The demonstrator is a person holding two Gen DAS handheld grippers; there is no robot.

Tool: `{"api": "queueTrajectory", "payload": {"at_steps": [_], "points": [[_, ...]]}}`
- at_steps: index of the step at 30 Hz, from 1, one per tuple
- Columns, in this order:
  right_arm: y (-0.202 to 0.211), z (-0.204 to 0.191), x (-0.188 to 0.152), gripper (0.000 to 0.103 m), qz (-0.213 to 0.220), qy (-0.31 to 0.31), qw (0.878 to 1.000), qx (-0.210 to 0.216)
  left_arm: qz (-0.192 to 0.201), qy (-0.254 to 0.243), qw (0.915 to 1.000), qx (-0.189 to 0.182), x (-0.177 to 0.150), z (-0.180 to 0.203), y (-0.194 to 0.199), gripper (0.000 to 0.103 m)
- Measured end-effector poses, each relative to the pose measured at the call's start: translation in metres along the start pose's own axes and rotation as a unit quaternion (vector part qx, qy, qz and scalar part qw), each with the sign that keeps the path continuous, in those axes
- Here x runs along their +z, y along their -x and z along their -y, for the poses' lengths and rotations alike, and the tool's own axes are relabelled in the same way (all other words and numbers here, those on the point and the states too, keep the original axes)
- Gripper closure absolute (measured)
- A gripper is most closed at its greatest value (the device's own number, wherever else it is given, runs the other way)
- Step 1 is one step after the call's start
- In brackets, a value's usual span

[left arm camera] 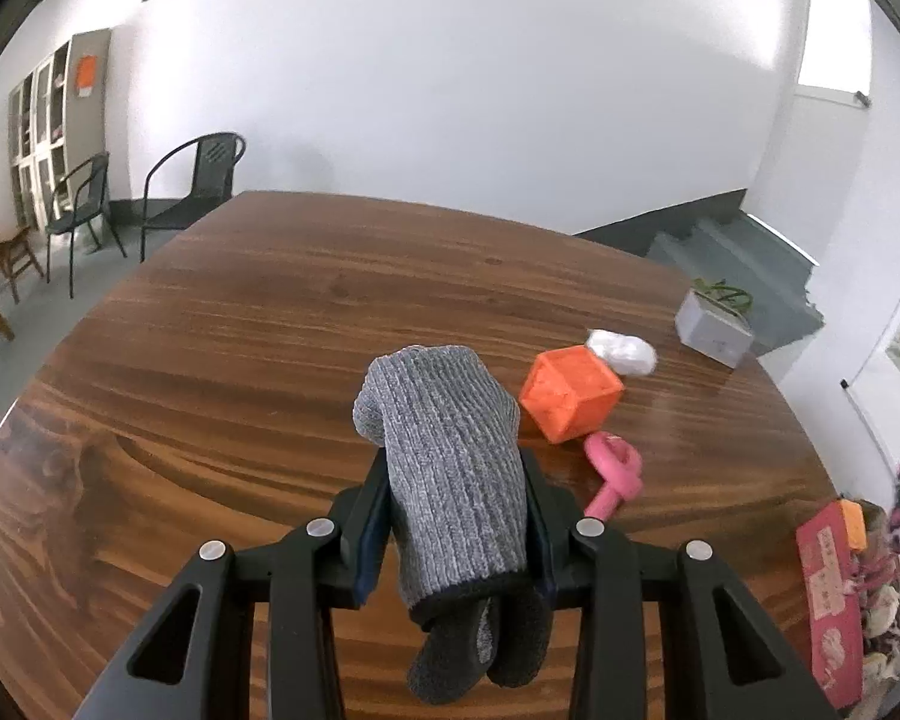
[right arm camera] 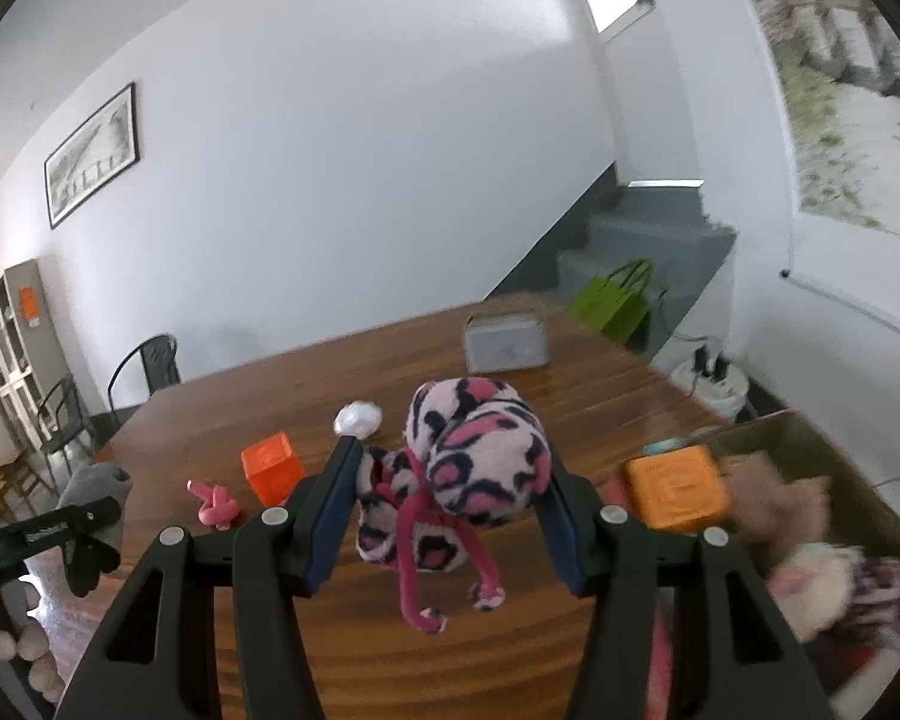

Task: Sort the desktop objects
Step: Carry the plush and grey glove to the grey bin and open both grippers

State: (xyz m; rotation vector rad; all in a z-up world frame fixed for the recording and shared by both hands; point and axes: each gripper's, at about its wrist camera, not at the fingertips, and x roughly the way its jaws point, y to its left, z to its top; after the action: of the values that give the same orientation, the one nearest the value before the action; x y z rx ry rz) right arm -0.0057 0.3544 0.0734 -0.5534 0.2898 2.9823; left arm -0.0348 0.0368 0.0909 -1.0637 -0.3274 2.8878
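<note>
My left gripper (left arm camera: pixel 453 474) is shut on a grey knitted glove (left arm camera: pixel 450 468), held above the wooden table (left arm camera: pixel 240 360); the dark fingers of the glove hang down below the jaws. From the right wrist view the same glove (right arm camera: pixel 99 489) and left gripper (right arm camera: pixel 72 525) show at the far left. My right gripper (right arm camera: pixel 450 480) is shut on a pink, white and navy patterned plush toy (right arm camera: pixel 480 450) whose pink strings dangle underneath. On the table lie an orange cube (left arm camera: pixel 570 393), a pink twisted piece (left arm camera: pixel 615 471) and a white crumpled lump (left arm camera: pixel 624 351).
A grey box with a plant (left arm camera: pixel 714 324) stands at the table's far right edge. An open box (right arm camera: pixel 810 528) at the right holds an orange block (right arm camera: pixel 678 489) and soft toys. Chairs (left arm camera: pixel 192 192), a cabinet and stairs lie beyond the table.
</note>
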Motion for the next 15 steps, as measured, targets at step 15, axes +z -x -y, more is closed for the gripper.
{"api": "queueTrajectory", "payload": {"at_steps": [15], "points": [[0.055, 0.142, 0.021, 0.042, -0.054, -0.051, 0.990, -0.116, 0.004, -0.035, 0.9988, -0.035, -0.013, 0.032, 0.021, 0.063]]}}
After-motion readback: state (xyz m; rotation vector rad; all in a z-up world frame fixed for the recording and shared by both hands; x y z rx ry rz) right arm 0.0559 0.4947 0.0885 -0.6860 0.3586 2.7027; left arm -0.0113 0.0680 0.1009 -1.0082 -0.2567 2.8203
